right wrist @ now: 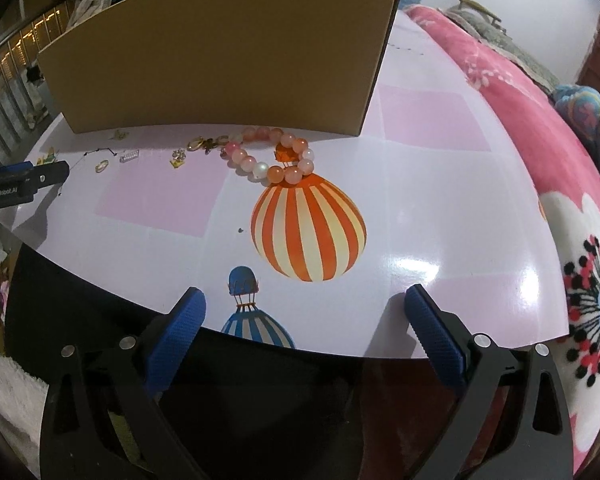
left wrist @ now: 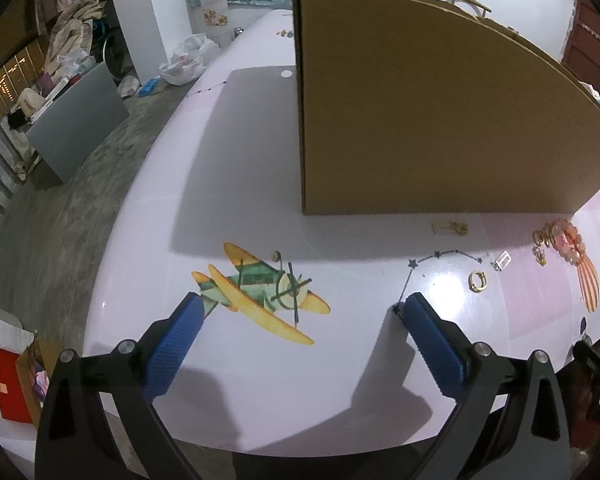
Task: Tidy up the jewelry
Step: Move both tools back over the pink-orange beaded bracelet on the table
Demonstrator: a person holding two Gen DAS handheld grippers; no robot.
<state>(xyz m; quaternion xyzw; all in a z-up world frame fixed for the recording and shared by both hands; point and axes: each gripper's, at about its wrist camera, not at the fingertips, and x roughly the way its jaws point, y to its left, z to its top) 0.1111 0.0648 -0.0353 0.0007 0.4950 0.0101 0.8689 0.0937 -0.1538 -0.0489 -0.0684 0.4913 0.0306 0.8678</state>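
A pink and orange bead bracelet (right wrist: 272, 156) lies on the table in front of a cardboard box (right wrist: 228, 52); it also shows in the left wrist view (left wrist: 568, 242). Small jewelry lies left of it: a gold ring (right wrist: 102, 165) (left wrist: 477, 281), a silver clip (right wrist: 129, 156) (left wrist: 502, 261), gold hoops (right wrist: 197, 143), a small charm (right wrist: 177, 159) and a gold piece (left wrist: 450, 227) by the box. My left gripper (left wrist: 300, 314) is open and empty above the table. My right gripper (right wrist: 302, 306) is open and empty at the table's front edge.
The table (right wrist: 440, 200) has a glossy pink top with printed balloons (right wrist: 308, 232) and a plane (left wrist: 260, 296). A pink floral blanket (right wrist: 560, 168) lies at the right. The floor with clutter (left wrist: 60, 128) is at the left. The box (left wrist: 420, 112) stands behind the jewelry.
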